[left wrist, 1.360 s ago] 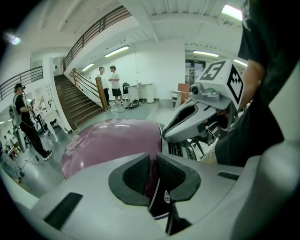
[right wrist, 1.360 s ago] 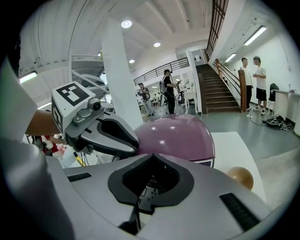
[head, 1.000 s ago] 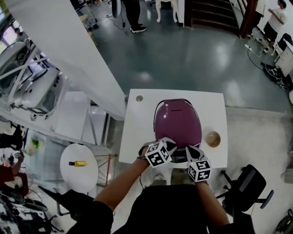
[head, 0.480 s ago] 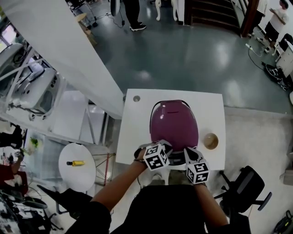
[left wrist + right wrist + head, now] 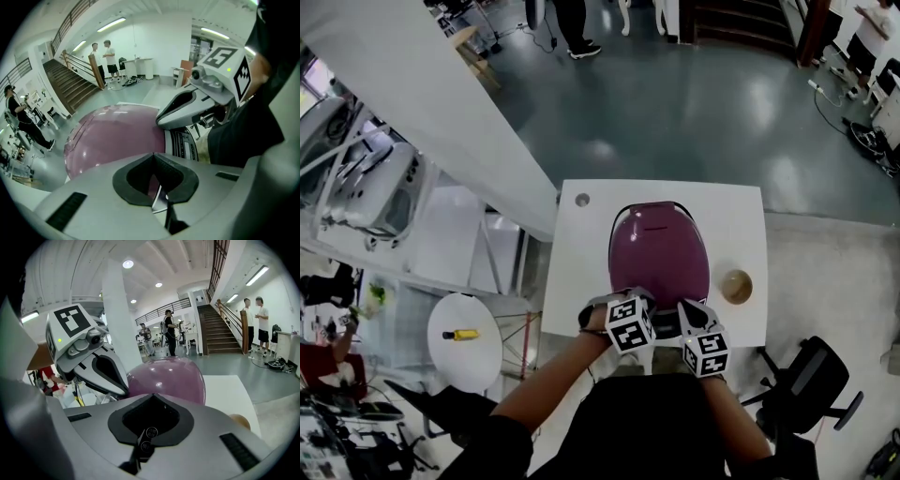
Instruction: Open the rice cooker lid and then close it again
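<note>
Rice cooker (image 5: 659, 251) just beyond left hand-held gripper (image 5: 641, 299)

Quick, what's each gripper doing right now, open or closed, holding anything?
Left gripper: closed, holding nothing.
Right gripper: closed, holding nothing.
</note>
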Tool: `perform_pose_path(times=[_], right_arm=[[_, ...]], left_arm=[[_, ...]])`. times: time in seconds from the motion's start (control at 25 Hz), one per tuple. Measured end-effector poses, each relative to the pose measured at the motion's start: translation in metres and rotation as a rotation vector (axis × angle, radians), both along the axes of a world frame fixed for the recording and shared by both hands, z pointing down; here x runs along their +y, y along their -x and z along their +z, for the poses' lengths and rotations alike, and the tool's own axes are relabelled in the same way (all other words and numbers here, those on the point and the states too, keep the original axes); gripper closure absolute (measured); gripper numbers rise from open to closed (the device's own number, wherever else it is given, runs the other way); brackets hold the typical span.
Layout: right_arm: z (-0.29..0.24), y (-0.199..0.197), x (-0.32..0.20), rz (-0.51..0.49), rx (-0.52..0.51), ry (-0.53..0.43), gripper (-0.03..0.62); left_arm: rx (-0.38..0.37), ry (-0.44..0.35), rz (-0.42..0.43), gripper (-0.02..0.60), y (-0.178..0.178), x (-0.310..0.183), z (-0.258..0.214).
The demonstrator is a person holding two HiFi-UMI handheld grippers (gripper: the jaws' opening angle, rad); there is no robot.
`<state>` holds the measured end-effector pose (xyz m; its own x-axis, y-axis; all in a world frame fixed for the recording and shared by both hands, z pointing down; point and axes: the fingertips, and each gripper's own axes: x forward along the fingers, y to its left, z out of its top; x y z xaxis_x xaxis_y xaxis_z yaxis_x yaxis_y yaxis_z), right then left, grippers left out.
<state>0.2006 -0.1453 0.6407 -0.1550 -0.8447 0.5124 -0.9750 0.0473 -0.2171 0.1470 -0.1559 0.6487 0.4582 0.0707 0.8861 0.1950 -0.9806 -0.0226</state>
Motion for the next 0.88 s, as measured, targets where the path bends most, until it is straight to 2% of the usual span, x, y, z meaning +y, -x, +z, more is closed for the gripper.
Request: perform_pose_path(times=[0.12, 0.28, 0.52, 0.64, 0.8, 0.88], right_arm=[[0.000, -0.002, -0.001, 0.001, -0.014, 0.001, 0.594], [0.000, -0.002, -0.002, -0.006, -0.028, 0.003, 0.594], [-0.012, -0.013, -0.001, 0.019, -0.011, -0.022, 0.594], [-0.016, -0.016, 0.003, 0.037, -0.004, -0.030, 0.594], [-0.022, -0.015, 0.014, 0.064, 0.011, -0.033, 0.594], [-0.026, -0.010, 0.022, 0.075, 0.011, -0.038, 0.594]], left_arm=[[0.001, 0.010, 0.002, 0.577, -0.001, 0.000, 0.001], [0.038, 0.031, -0.006, 0.577, 0.004, -0.002, 0.005], [0.072, -0.003, 0.014, 0.577, 0.003, -0.001, 0.004], [0.121, 0.011, -0.026, 0.577, 0.006, -0.004, -0.001], [0.180, -0.034, -0.052, 0.577, 0.017, -0.006, -0.013], [0.236, -0.028, -0.092, 0.577, 0.024, -0.005, -0.023]])
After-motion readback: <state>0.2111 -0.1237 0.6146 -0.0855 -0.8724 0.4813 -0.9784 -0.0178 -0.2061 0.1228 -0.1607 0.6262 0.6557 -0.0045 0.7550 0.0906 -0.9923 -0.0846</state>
